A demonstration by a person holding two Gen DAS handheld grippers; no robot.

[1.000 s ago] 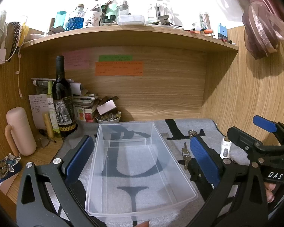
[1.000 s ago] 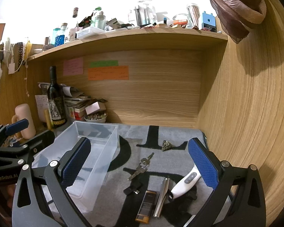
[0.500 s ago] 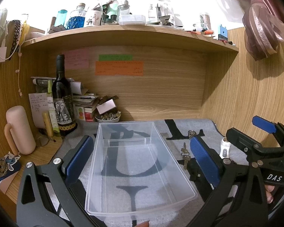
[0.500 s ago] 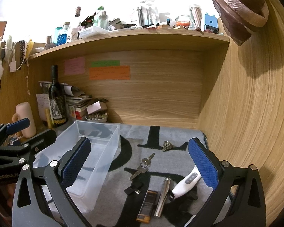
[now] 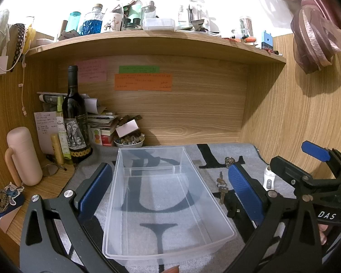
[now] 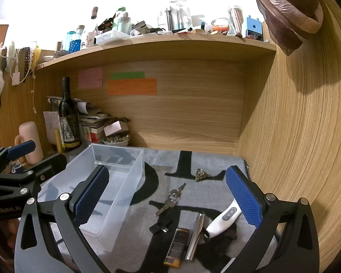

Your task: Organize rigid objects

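An empty clear plastic bin (image 5: 216,207) sits on a grey mat (image 5: 245,154); it also shows in the right wrist view (image 6: 136,170). My left gripper (image 5: 168,186) is open and empty, its fingers on either side of the bin. My right gripper (image 6: 167,196) is open and empty above loose items: a key bunch (image 6: 170,201), a small rock (image 6: 201,174), a white remote-like device (image 6: 225,219), a silver cylinder (image 6: 195,236), a dark lighter (image 6: 176,246) and a black clip (image 6: 159,227). The keys (image 5: 221,187) lie right of the bin.
A wine bottle (image 5: 76,118), a pink flask (image 5: 22,157), stacked papers and a bowl of stones (image 5: 129,141) crowd the back left corner. Wooden walls close in the back and right. A cluttered shelf (image 5: 147,43) runs overhead.
Both grippers have shifted only slightly; the view in each has drifted a little. Nothing was picked up or let go.
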